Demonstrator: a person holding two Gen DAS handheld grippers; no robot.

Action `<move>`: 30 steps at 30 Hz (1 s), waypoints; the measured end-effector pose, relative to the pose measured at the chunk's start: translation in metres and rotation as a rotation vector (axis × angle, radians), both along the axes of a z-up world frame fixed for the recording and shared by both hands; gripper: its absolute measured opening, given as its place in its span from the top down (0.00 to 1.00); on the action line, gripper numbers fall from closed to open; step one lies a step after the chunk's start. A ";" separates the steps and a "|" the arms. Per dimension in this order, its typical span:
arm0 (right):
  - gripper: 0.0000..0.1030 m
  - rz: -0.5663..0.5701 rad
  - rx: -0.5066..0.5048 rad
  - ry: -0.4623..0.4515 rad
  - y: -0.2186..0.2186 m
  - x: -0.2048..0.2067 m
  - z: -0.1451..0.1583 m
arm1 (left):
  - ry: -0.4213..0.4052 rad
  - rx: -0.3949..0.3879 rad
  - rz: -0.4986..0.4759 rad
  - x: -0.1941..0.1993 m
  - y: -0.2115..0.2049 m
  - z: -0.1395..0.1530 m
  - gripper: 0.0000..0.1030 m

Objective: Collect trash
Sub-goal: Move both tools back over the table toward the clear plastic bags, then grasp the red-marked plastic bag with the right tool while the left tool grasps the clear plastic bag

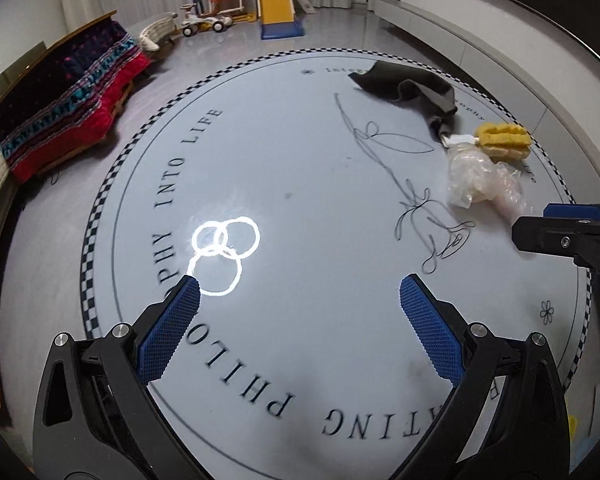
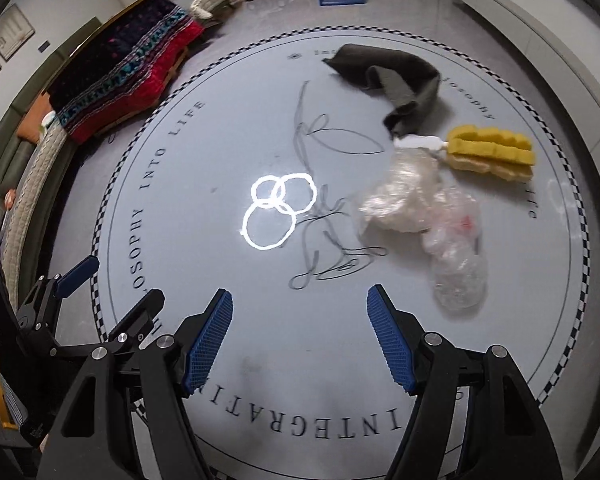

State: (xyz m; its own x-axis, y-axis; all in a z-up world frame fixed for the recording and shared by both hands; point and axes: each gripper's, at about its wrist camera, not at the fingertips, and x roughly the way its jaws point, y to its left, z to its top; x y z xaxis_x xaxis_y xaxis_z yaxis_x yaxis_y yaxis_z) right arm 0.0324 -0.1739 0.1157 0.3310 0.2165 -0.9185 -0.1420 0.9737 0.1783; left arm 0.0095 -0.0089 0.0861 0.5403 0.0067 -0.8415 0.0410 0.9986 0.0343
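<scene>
Nearest me in the right wrist view, my right gripper (image 2: 300, 336) hangs over the near part of the round table (image 2: 220, 360) with its blue pads spread wide and nothing between them. The left gripper (image 1: 300, 328) is likewise agape and empty in its own view, and it shows at about 8 o'clock in the right view, off to the side of the right one. From the right gripper the crumpled clear plastic (image 2: 424, 220) lies at roughly 1 o'clock, a short way ahead on the tabletop; its long axis runs from about 11 o'clock down to 5 o'clock, the tail end reaching closest to my right pad. In the left view the same plastic sits near 2 o'clock and farther off, with the right gripper's finger between, so I judge the right hand the nearer one for this pick. Just beyond the plastic, touching or nearly so, lies the yellow sponge brush (image 2: 488, 152), its white handle pointing toward 9 o'clock. Farther still, at 12 o'clock, is the dark grey cloth (image 2: 388, 76), its end at the brush's handle.
</scene>
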 end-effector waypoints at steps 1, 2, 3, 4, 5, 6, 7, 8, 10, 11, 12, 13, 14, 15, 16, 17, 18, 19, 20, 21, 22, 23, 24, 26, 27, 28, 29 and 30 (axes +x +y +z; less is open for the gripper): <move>0.31 -0.026 -0.006 0.001 -0.012 0.004 -0.001 | 0.004 -0.005 -0.014 0.008 -0.008 -0.001 0.06; 0.31 -0.043 -0.010 0.002 -0.021 0.007 -0.001 | 0.006 -0.007 -0.024 0.014 -0.015 -0.001 0.06; 0.31 -0.061 -0.014 0.004 -0.031 0.010 -0.002 | 0.008 -0.010 -0.033 0.021 -0.022 -0.002 0.06; 0.31 -0.082 -0.019 0.007 -0.041 0.013 -0.003 | 0.010 -0.016 -0.040 0.026 -0.027 -0.002 0.06; 0.31 -0.097 -0.024 0.010 -0.048 0.016 -0.005 | 0.013 -0.021 -0.048 0.030 -0.031 -0.003 0.06; 0.31 -0.112 -0.028 0.014 -0.056 0.020 -0.008 | 0.016 -0.024 -0.053 0.035 -0.036 -0.004 0.06; 0.31 -0.127 -0.033 0.020 -0.063 0.024 -0.012 | 0.018 -0.027 -0.056 0.041 -0.040 -0.004 0.06; 0.31 -0.138 -0.036 0.029 -0.069 0.028 -0.015 | 0.019 -0.031 -0.058 0.046 -0.043 -0.005 0.06; 0.31 -0.155 -0.040 0.049 -0.079 0.035 -0.025 | 0.028 -0.036 -0.064 0.057 -0.049 -0.007 0.06; 0.31 -0.160 -0.041 0.061 -0.083 0.039 -0.031 | 0.033 -0.035 -0.067 0.061 -0.051 -0.008 0.06; 0.31 -0.162 -0.038 0.069 -0.085 0.042 -0.036 | 0.037 -0.034 -0.067 0.067 -0.054 -0.009 0.06; 0.31 -0.161 -0.032 0.080 -0.088 0.046 -0.042 | 0.041 -0.032 -0.068 0.072 -0.055 -0.010 0.06; 0.31 -0.161 -0.023 0.090 -0.089 0.049 -0.047 | 0.045 -0.032 -0.068 0.076 -0.057 -0.011 0.06; 0.31 -0.161 -0.010 0.103 -0.090 0.053 -0.054 | 0.050 -0.033 -0.068 0.081 -0.059 -0.012 0.06; 0.31 -0.162 -0.001 0.111 -0.091 0.057 -0.059 | 0.054 -0.035 -0.070 0.084 -0.060 -0.013 0.06; 0.31 -0.163 0.007 0.116 -0.091 0.059 -0.062 | 0.058 -0.039 -0.072 0.088 -0.063 -0.014 0.06; 0.31 -0.163 0.013 0.120 -0.091 0.063 -0.066 | 0.062 -0.041 -0.075 0.091 -0.066 -0.015 0.06; 0.31 -0.163 0.016 0.122 -0.092 0.066 -0.070 | 0.066 -0.045 -0.078 0.095 -0.069 -0.016 0.06; 0.31 -0.161 0.016 0.123 -0.093 0.070 -0.073 | 0.070 -0.046 -0.080 0.099 -0.073 -0.017 0.06; 0.34 -0.159 0.013 0.123 -0.095 0.072 -0.076 | 0.072 -0.045 -0.080 0.103 -0.077 -0.018 0.06; 0.40 -0.150 0.010 0.122 -0.097 0.075 -0.078 | 0.074 -0.047 -0.081 0.107 -0.081 -0.018 0.06; 0.54 -0.141 0.009 0.125 -0.099 0.075 -0.081 | 0.078 -0.052 -0.086 0.111 -0.086 -0.019 0.06; 0.59 -0.139 0.010 0.126 -0.102 0.075 -0.082 | 0.083 -0.057 -0.092 0.115 -0.091 -0.020 0.06; 0.64 -0.138 0.012 0.116 -0.110 0.073 -0.081 | 0.091 -0.060 -0.107 0.122 -0.103 -0.022 0.06; 0.64 -0.137 0.006 0.110 -0.114 0.071 -0.080 | 0.096 -0.058 -0.114 0.126 -0.109 -0.024 0.06; 0.64 -0.138 0.007 0.108 -0.118 0.070 -0.080 | 0.101 -0.056 -0.124 0.129 -0.117 -0.025 0.06; 0.64 -0.139 0.015 0.108 -0.123 0.068 -0.081 | 0.107 -0.055 -0.134 0.132 -0.123 -0.027 0.06; 0.64 -0.142 0.024 0.107 -0.126 0.067 -0.080 | 0.114 -0.052 -0.143 0.134 -0.129 -0.030 0.06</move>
State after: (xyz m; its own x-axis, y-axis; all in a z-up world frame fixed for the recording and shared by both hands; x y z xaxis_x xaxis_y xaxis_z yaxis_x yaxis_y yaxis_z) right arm 0.0991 -0.3000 0.0356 0.2603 0.1964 -0.9453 0.0174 0.9780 0.2080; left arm 0.1438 -0.1382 0.0557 0.4335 -0.1084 -0.8946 0.1832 0.9826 -0.0303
